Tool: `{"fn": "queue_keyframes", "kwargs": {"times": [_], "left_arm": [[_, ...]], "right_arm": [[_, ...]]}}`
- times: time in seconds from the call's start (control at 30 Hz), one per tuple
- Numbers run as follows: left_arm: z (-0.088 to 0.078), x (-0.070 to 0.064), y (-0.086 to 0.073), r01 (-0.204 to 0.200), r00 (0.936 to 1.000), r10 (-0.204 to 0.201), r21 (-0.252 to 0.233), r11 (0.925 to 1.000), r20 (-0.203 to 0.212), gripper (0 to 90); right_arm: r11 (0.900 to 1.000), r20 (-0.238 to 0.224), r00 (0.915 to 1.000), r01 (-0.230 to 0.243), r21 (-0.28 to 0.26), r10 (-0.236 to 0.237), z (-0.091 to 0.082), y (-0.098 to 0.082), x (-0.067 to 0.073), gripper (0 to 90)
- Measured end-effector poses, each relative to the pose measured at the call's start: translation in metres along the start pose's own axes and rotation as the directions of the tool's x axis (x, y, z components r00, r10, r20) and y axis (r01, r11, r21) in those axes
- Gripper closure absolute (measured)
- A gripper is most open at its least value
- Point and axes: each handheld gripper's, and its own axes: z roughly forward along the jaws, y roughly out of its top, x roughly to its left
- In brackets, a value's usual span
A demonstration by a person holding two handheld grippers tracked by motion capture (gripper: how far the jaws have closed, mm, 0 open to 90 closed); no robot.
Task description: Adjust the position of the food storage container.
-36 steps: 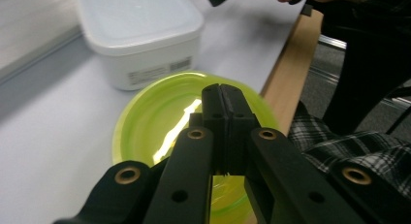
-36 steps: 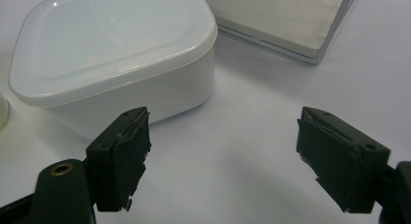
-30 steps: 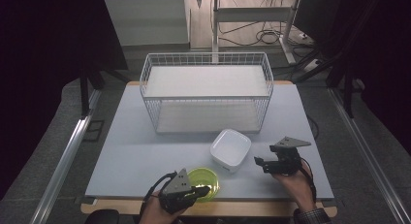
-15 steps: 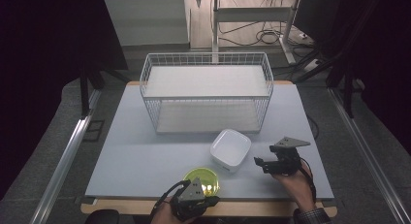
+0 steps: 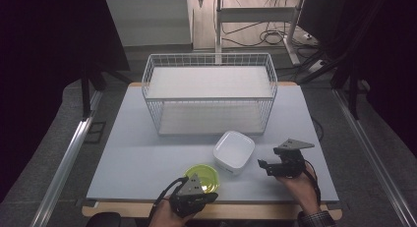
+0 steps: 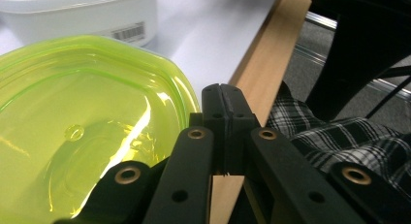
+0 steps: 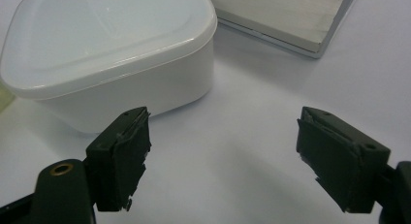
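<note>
At the bottom centre of the high view, the left gripper (image 5: 209,196) sits low, held by the person's left hand (image 5: 167,218), which enters from the lower edge with a cable looping beside it. In the left gripper view its two black jaws are pressed flat together with nothing between them. At the lower right of the high view, the right gripper (image 5: 262,165) points toward the frame's left, a grey three-cornered plate on top, held by the right hand (image 5: 301,186) with a sleeve cuff at the wrist. In the right gripper view (image 7: 223,161) its jaws stand wide apart.
</note>
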Motion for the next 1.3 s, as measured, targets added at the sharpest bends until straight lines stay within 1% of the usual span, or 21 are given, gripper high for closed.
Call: {"fn": "queue_keyframes", "kwargs": {"times": [0.1,0.13,0.17,0.3,0.6,0.77,0.83,1.07,1.13,1.3], "left_arm": [[-0.001,0.006,0.000,0.015,0.9998,-0.015,-0.006,0.9999,-0.011,90.0],[-0.002,0.009,0.000,0.020,0.9996,-0.020,-0.007,0.9998,-0.019,90.0],[-0.002,0.009,0.000,0.020,0.9996,-0.020,-0.007,0.9998,-0.019,90.0],[-0.004,0.017,0.000,0.035,0.9987,-0.036,-0.010,0.9993,-0.037,90.0],[-0.011,0.034,-0.003,0.062,0.9946,-0.063,-0.015,0.9980,-0.082,90.0],[-0.017,0.046,-0.006,0.089,0.9884,-0.091,-0.024,0.9958,-0.121,90.0],[-0.019,0.050,-0.007,0.102,0.9857,-0.106,-0.030,0.9943,-0.131,90.0],[-0.026,0.059,-0.011,0.120,0.9788,-0.125,-0.040,0.9920,-0.162,90.0],[-0.027,0.062,-0.012,0.119,0.9755,-0.124,-0.040,0.9921,-0.182,90.0],[-0.032,0.070,-0.015,0.135,0.9664,-0.143,-0.048,0.9896,-0.214,90.0]], "right_arm": [[1.000,0.000,1.0000,0.004,0.000,-0.004,0.000,0.000,0.000,20.0],[1.000,0.000,1.0000,0.005,0.003,-0.005,0.001,0.000,0.000,20.0],[1.000,0.000,1.0000,0.005,0.003,-0.005,0.001,0.000,0.000,20.0],[1.000,0.001,1.0000,0.005,0.001,-0.005,0.000,0.000,0.000,20.0],[1.000,-0.001,1.0000,0.009,0.004,-0.009,0.001,0.000,0.001,20.1],[1.000,0.000,1.0000,0.008,0.003,-0.008,0.000,0.000,0.001,20.1],[1.000,0.000,1.0000,0.008,0.003,-0.008,0.000,0.000,0.001,20.1],[1.000,-0.007,0.9999,0.010,0.004,-0.010,0.001,0.000,0.002,20.2],[1.000,-0.015,0.9999,0.002,0.004,-0.002,0.001,0.001,0.002,20.9],[1.000,-0.020,0.9998,0.004,0.003,-0.004,0.000,0.001,0.002,21.5]]}}
